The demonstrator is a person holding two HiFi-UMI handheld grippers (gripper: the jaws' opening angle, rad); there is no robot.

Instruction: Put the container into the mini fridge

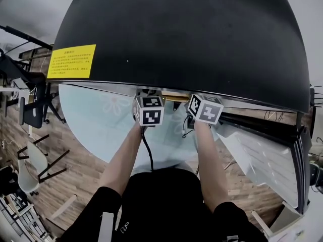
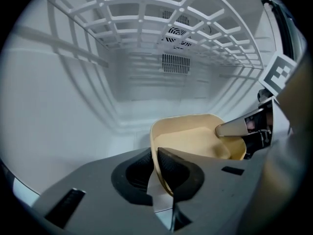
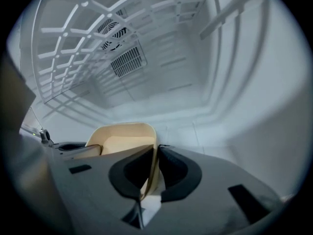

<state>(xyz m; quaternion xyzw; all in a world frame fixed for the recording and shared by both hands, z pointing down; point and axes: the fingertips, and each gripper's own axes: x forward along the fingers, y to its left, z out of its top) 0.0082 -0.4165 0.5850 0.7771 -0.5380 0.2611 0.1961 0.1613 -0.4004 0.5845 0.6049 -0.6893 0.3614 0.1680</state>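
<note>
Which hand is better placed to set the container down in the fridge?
Neither clearly: left gripper and right gripper each clamp an opposite container wall, both inside the fridge. Likely lower together.

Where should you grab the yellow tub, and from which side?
Grab the tub by its thin upright side walls, from the near end. Its top is open, so a wall slips between jaws: the left claw pinches one side, the right claw the other.

Carrier = white smooth plastic floor of mini fridge (image 2: 129, 138), stepped ridge along far wall. Above it, white wire-grid shelf (image 2: 146, 13), full width. Beige shallow plastic container (image 2: 195, 141) low over floor, centre-right, nr front; can't tell if touching. Fan vent on far wall.
</note>
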